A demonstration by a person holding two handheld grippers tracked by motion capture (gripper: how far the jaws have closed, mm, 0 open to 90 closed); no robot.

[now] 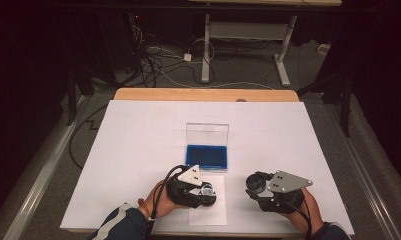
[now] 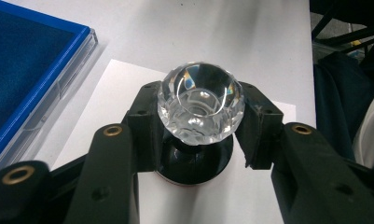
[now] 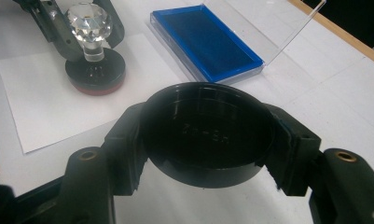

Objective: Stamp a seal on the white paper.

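A stamp with a faceted clear crystal knob [image 2: 201, 102] and a round black base [image 2: 194, 163] stands on a small white paper sheet [image 1: 208, 206]. My left gripper [image 2: 198, 123] is shut on the knob, one pad on each side. In the right gripper view the same stamp [image 3: 92, 51] stands upright at the top left, its base rim reddish. My right gripper [image 3: 207, 140] is shut on a round black cap [image 3: 208, 133], hollow side up, held just above the table to the right of the sheet [image 1: 256, 184].
An open blue ink pad case [image 1: 206, 155] with its clear lid raised lies just beyond the paper sheet. A large white sheet [image 1: 138, 150] covers the wooden table. Cables and a desk frame lie on the floor beyond the far edge.
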